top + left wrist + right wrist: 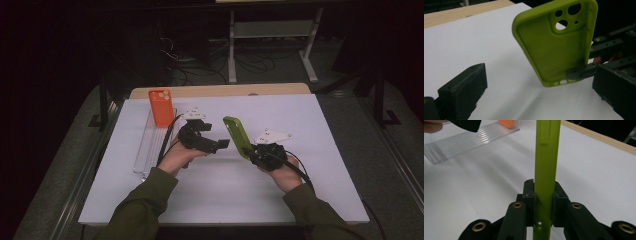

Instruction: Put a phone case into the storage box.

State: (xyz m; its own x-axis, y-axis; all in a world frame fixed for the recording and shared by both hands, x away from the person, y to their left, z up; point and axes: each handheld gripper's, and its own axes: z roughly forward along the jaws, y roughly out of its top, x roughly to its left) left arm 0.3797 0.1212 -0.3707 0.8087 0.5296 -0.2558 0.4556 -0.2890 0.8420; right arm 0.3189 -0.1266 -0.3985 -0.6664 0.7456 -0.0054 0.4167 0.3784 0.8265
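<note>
Two jaws of the right gripper (544, 202) are clamping the light, flexible green phone case (546, 157) at its bottom edge, centre frame; the left gripper (539, 100) is standing open.

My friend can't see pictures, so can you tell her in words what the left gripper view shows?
A green phone case stands tilted above the white table, its hollow inside and camera holes facing the camera, with the right gripper pinching its lower edge. The left gripper's two black jaws stand wide apart at the bottom corners, holding nothing.
</note>
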